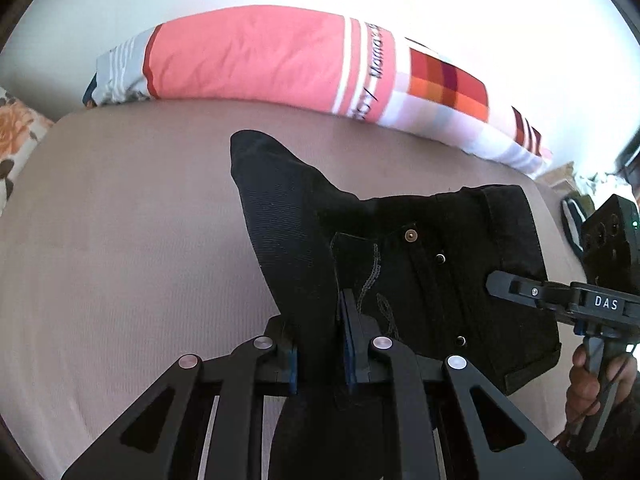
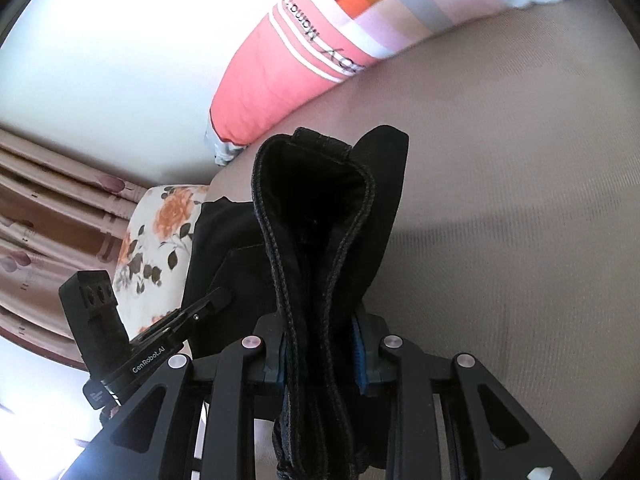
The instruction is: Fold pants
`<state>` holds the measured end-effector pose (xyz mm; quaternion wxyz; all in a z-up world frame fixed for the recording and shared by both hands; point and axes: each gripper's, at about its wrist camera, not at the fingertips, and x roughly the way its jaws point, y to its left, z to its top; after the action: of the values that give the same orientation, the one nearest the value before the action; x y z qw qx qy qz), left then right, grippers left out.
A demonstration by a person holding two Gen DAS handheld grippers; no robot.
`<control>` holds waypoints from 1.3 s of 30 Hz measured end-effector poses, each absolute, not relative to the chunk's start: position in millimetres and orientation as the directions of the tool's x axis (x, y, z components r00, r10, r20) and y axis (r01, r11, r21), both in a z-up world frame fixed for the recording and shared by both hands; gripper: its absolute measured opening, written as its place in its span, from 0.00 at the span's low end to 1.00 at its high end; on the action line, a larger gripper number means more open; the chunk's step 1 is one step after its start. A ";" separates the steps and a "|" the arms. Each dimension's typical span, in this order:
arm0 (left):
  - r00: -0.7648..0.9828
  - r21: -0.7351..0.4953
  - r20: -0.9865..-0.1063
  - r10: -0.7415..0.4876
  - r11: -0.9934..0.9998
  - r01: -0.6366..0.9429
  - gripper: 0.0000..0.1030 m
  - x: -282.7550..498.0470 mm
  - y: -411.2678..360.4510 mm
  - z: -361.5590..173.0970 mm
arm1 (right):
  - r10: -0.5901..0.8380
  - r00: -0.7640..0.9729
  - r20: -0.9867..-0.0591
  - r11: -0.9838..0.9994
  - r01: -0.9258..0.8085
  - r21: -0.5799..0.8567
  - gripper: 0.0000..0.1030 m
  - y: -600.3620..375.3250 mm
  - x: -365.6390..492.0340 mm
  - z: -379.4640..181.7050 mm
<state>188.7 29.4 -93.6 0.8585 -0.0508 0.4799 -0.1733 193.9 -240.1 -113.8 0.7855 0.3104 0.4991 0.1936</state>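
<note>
The black pants (image 1: 420,264) hang in the air over a beige bed (image 1: 120,240), held by both grippers. My left gripper (image 1: 320,344) is shut on a bunch of the black fabric near the fly with its buttons. My right gripper (image 2: 320,348) is shut on the stitched waistband of the pants (image 2: 316,232), which loops up in front of it. The right gripper also shows in the left wrist view (image 1: 504,284), at the pants' right edge. The left gripper shows in the right wrist view (image 2: 216,298) at the left.
A long pink, striped and checked pillow (image 1: 260,56) lies along the far side of the bed by a white wall. A floral cushion (image 2: 160,236) and brown curtains (image 2: 48,208) are at the left. The beige bed surface (image 2: 500,220) spreads out below.
</note>
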 end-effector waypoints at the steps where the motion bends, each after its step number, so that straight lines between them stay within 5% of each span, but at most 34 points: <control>1: 0.484 -0.250 -0.805 -0.342 0.936 0.246 0.16 198.1 29.6 -92.9 | 0.612 0.427 -0.666 0.736 0.003 0.677 0.23 -240.0 199.8 -113.1; 19: 0.504 -0.183 -0.821 -0.269 0.960 0.213 0.17 282.2 25.0 -123.4 | 0.500 0.448 -0.742 0.818 0.038 0.574 0.23 -245.8 264.5 -129.3; 25: 0.478 -0.192 -0.838 -0.263 0.962 0.192 0.41 287.7 36.7 -155.4 | 0.349 0.443 -0.826 0.901 0.085 0.426 0.42 -245.2 257.4 -148.9; 29: 0.480 -0.195 -0.840 -0.252 0.967 0.166 0.55 289.0 41.0 -159.0 | 0.300 0.453 -0.839 0.920 0.096 0.380 0.42 -241.5 252.5 -148.9; 39: 0.472 -0.131 -0.863 -0.181 0.982 0.137 0.61 231.5 48.6 -138.3 | 0.216 0.435 -0.874 0.949 0.117 0.292 0.52 -238.0 219.0 -131.7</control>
<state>231.6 48.6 -138.3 0.8577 -0.0218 0.5053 -0.0927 219.0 -238.0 -131.7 0.8323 0.1567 0.5309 0.0295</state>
